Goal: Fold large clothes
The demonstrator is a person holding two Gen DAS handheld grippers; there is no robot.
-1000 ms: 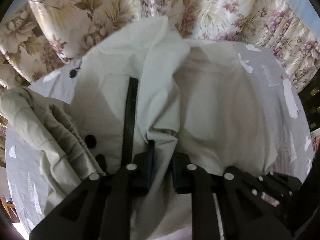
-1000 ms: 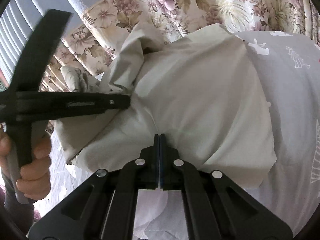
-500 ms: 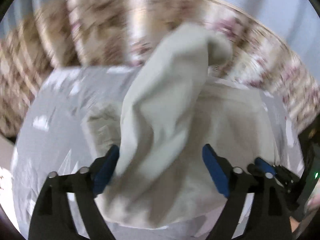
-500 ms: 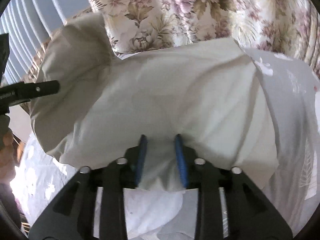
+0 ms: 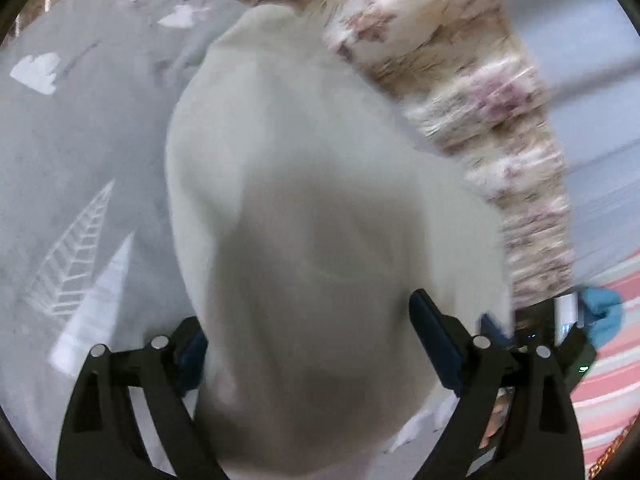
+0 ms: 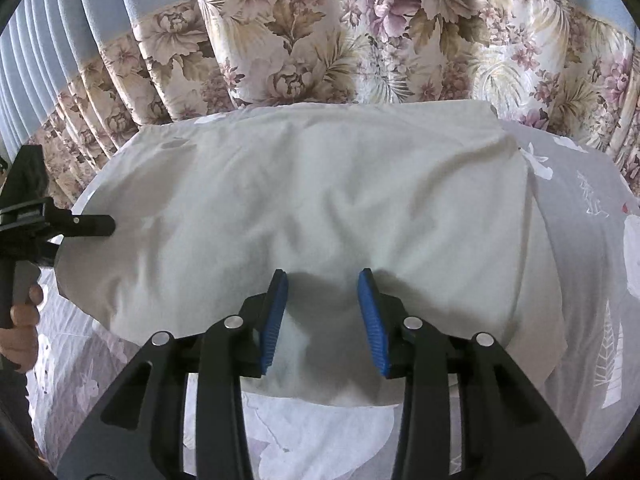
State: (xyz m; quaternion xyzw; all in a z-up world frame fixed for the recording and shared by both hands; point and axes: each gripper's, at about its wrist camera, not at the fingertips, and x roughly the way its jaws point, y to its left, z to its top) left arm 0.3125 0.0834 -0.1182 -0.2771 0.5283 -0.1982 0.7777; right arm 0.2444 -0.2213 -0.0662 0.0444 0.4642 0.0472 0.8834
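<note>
A large cream garment [image 6: 320,200] lies folded and fairly flat on the grey printed bedsheet [image 6: 580,240]. My right gripper [image 6: 324,312] hovers over its near edge. Its blue pads [image 6: 276,320] stand apart and its jaws are opening, with cloth lying under the gap but not pinched. In the blurred left wrist view the same garment [image 5: 300,180] fills the middle. My left gripper [image 5: 312,340] is open wide above it, holding nothing. One of its fingers [image 6: 86,223] shows at the garment's left edge, with a person's hand [image 6: 20,320] on the handle.
A floral curtain [image 6: 360,40] with blue pleats [image 6: 80,20] hangs right behind the bed. The bedsheet [image 5: 80,160] spreads to the left of the garment. At the right edge of the left wrist view are a pink striped surface [image 5: 608,392] and a small blue object [image 5: 602,316].
Both grippers were shut on the garment and have let go. The raised fold has dropped flat. The left gripper swung quickly sideways and rolled; the right one drew back a little.
</note>
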